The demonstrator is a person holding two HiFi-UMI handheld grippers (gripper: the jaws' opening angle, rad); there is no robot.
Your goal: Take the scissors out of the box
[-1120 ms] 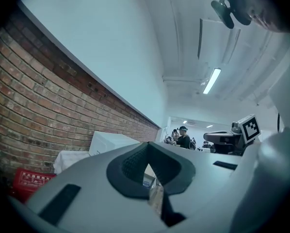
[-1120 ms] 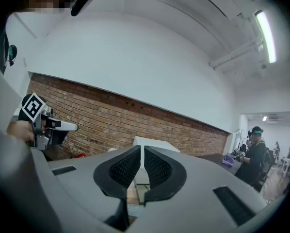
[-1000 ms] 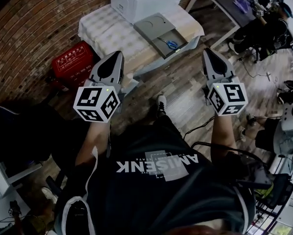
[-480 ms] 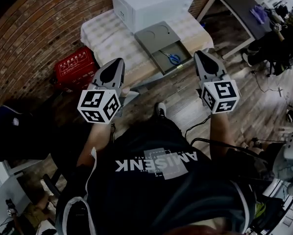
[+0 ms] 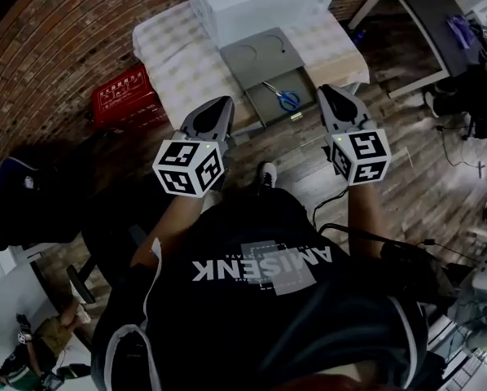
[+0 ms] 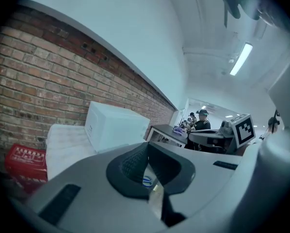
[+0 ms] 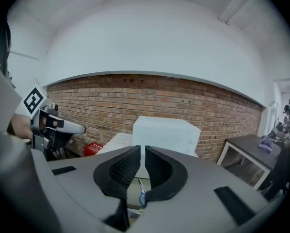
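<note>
Scissors [image 5: 286, 98] lying in open grey box [image 5: 256, 55], grippers closed and empty

Rest flat in the near right part of the box on the cloth-covered table [image 5: 174, 63]: blue handles nearest, pale blades pointing far and left. Flanked by left gripper [image 5: 222, 104] and right gripper [image 5: 326, 93], poised by the table's near edge, jaws together on nothing, likely because lining up comes before opening

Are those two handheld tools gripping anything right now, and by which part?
Nothing is held. The left tool and right tool are empty; the scissors lie in the box.
</note>
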